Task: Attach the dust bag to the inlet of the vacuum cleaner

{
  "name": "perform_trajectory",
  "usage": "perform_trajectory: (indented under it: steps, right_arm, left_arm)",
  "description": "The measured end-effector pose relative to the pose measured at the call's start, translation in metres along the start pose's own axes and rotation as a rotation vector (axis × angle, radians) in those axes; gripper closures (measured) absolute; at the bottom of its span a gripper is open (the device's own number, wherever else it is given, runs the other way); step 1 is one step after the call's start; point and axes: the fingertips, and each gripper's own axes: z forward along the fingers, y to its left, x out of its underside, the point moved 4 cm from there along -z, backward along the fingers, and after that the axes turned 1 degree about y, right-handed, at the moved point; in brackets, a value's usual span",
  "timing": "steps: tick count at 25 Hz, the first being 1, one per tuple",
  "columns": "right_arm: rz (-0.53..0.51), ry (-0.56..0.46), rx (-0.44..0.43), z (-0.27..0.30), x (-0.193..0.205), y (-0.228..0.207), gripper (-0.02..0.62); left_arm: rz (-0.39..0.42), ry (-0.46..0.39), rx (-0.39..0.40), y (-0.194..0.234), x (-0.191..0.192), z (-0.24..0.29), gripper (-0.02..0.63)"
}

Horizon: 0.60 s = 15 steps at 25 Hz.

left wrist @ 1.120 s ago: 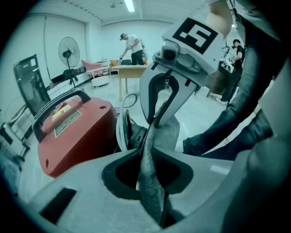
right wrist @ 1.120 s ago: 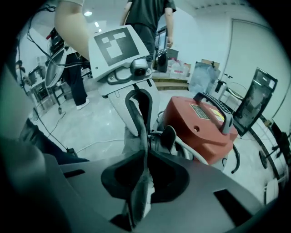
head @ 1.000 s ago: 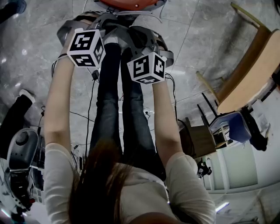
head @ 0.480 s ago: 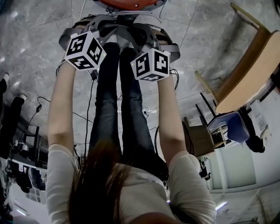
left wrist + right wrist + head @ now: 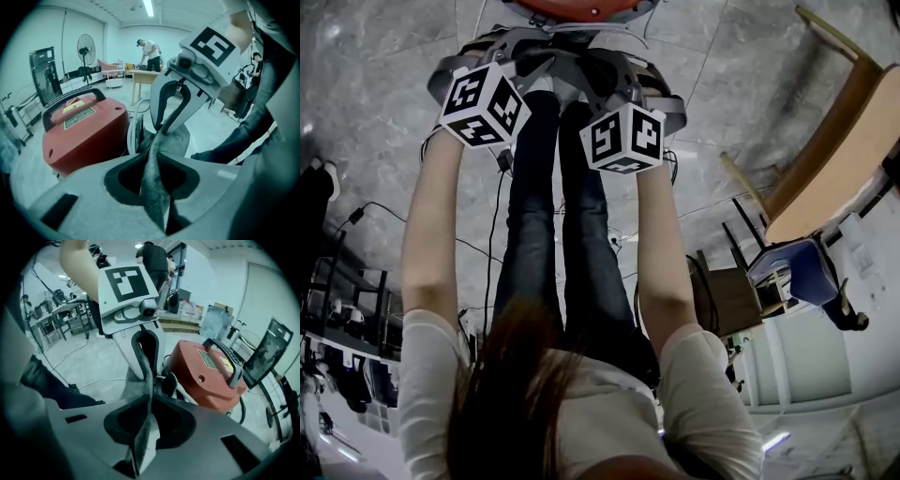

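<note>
1. Looking down in the head view: a person stands over a red vacuum cleaner (image 5: 572,7) at the top edge, both arms stretched down. The left gripper (image 5: 523,64) and right gripper (image 5: 605,77) face each other, marker cubes up, tips close together. Grey stone floor (image 5: 375,141) with black cables (image 5: 492,225) trailing on it, wooden table (image 5: 853,131) off to the right. The bag is hard to make out from here.
2. Left gripper view: jaws pressed together on a fold of the grey dust bag (image 5: 154,187), fabric pinched flat and running forward. The opposite gripper clamps the same bag farther along, so it hangs stretched between the two. The vacuum cleaner sits on the floor just left of the bag, black handle (image 5: 70,101) on top. Cannot tell whether the bag touches the inlet. Standing fan (image 5: 85,51) and another person (image 5: 149,49) at a table far back.
3. Right gripper view: jaws closed hard on the bag's other edge, light fabric squeezed between them. The left gripper stands opposite, gripping the same fabric. The vacuum cleaner is to the right, with a black fitting (image 5: 169,383) just beside the bag. Contact between them is unclear.
</note>
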Motion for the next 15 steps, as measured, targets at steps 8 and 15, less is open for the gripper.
perform_trajectory:
  steps: [8, 15]
  right_arm:
    - [0.053, -0.005, 0.0, 0.0003, -0.0006, -0.0009, 0.551]
    - [0.287, -0.05, -0.049, -0.0014, 0.0042, -0.0054, 0.512]
  left_arm:
    - [-0.031, -0.013, -0.027, -0.0016, 0.0024, 0.0005, 0.517]
    - [-0.097, 0.003, -0.025, -0.0051, 0.0021, 0.0027, 0.498]
